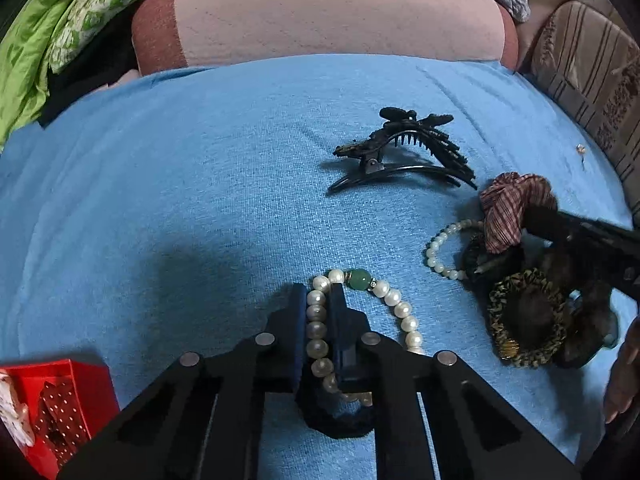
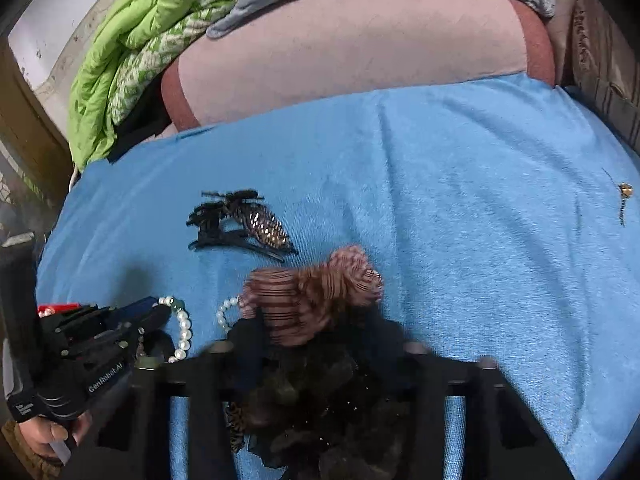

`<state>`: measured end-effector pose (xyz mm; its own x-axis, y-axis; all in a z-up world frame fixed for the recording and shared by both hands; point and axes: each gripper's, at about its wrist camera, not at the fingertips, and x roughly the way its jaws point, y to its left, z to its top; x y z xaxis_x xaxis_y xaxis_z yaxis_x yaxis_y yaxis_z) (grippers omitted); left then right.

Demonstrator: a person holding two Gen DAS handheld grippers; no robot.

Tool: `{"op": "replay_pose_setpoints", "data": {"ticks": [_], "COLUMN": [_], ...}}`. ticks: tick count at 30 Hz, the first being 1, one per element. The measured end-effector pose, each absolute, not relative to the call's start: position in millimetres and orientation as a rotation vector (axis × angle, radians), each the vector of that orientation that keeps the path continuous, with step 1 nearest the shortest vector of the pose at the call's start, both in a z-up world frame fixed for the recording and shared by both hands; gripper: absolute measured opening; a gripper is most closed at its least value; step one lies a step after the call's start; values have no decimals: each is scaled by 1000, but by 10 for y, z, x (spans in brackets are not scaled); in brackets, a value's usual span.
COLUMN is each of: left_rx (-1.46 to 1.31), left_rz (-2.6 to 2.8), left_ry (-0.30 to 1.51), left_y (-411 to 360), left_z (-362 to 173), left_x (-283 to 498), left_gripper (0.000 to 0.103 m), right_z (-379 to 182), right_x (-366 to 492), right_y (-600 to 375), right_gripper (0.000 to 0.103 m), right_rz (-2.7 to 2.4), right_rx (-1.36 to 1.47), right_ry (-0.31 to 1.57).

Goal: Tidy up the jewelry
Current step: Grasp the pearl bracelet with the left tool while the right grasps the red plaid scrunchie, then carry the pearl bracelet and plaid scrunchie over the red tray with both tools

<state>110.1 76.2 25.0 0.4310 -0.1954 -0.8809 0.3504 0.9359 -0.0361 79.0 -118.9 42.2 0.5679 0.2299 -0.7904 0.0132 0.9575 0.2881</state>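
My left gripper (image 1: 318, 292) is shut on a pearl bracelet with a green bead (image 1: 396, 300), which lies on the blue towel (image 1: 200, 184); it also shows in the right wrist view (image 2: 184, 330). My right gripper (image 2: 316, 320) is shut on a checked red-brown scrunchie (image 2: 316, 288), also seen in the left wrist view (image 1: 512, 208), above a pile of dark furry and leopard scrunchies (image 1: 528, 320). A smaller pearl bracelet (image 1: 440, 252) lies partly under the pile. A black claw hair clip (image 1: 404, 152) lies farther back.
A red box (image 1: 60, 404) with a dotted bow stands at the lower left. A small gold earring (image 2: 624, 192) lies at the towel's right. A pink cushion (image 1: 320, 16), green quilt (image 1: 48, 40) and striped cushion (image 1: 588, 80) border the towel.
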Motion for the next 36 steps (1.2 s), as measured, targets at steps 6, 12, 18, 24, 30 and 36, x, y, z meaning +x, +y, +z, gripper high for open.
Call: {"op": "replay_pose_setpoints", "data": {"ticks": [6, 12, 18, 24, 30, 36], "left_rx": [77, 43, 30, -7, -49, -81], "left_rz": [-344, -362, -360, -372, -386, -354], "left_ry": [1060, 1013, 964, 933, 886, 853], "left_y": [873, 961, 1064, 1219, 1373, 1609], "left_z": [465, 810, 1110, 1364, 1625, 1805], "left_x": [1014, 769, 447, 116, -184, -499], "left_gripper": [9, 9, 9, 9, 9, 9], "right_z": [590, 899, 1168, 1290, 1345, 1414], "right_x": [630, 378, 67, -224, -488, -710], "right_y": [-1230, -1209, -1108, -958, -779, -590], "right_gripper": [11, 11, 11, 11, 11, 11], "right_rz": [130, 140, 160, 181, 218, 255], "right_rx": [301, 308, 288, 274, 254, 234], "right_ry": [913, 855, 811, 797, 794, 784]}}
